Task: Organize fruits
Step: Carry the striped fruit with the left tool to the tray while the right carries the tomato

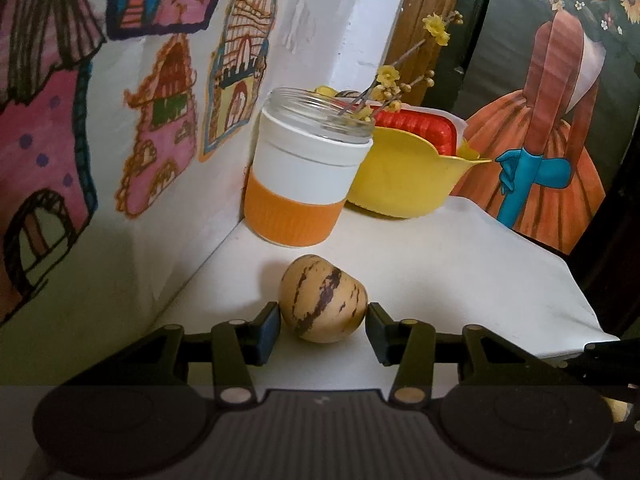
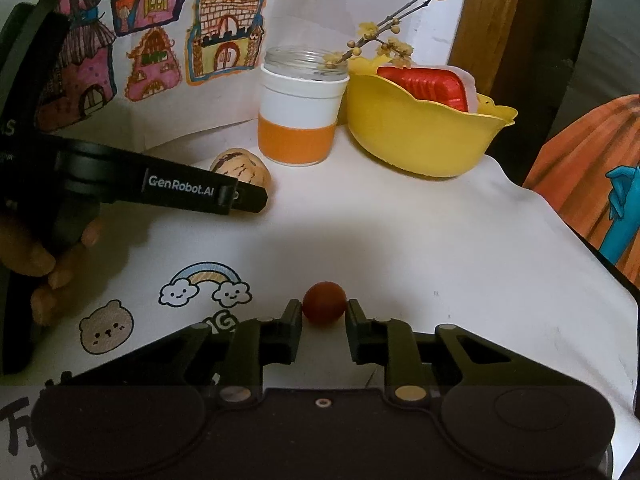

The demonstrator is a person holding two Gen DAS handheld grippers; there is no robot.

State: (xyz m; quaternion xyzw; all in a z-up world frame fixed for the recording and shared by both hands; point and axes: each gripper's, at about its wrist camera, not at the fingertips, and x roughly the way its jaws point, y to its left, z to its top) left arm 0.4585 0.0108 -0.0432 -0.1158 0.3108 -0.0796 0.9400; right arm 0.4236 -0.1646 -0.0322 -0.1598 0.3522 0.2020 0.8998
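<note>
My left gripper (image 1: 323, 322): fingers spread around striped fruit (image 1: 322, 298) near worktop's (image 1: 460, 264) back-left corner. Right gripper (image 2: 324, 312): fingers spread flanking small red fruit (image 2: 324, 302), not pinching.

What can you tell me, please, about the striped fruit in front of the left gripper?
The striped fruit is a rounded, cream-tan fruit with broken dark purple streaks and smooth-looking skin. It lies on the white table, a little tilted, in front of the glass jar with its white and orange sleeve, apart from it. The left gripper is open around it, one finger on each side, very near the skin; contact cannot be confirmed. In the right wrist view the gripper partly hides it.
</note>
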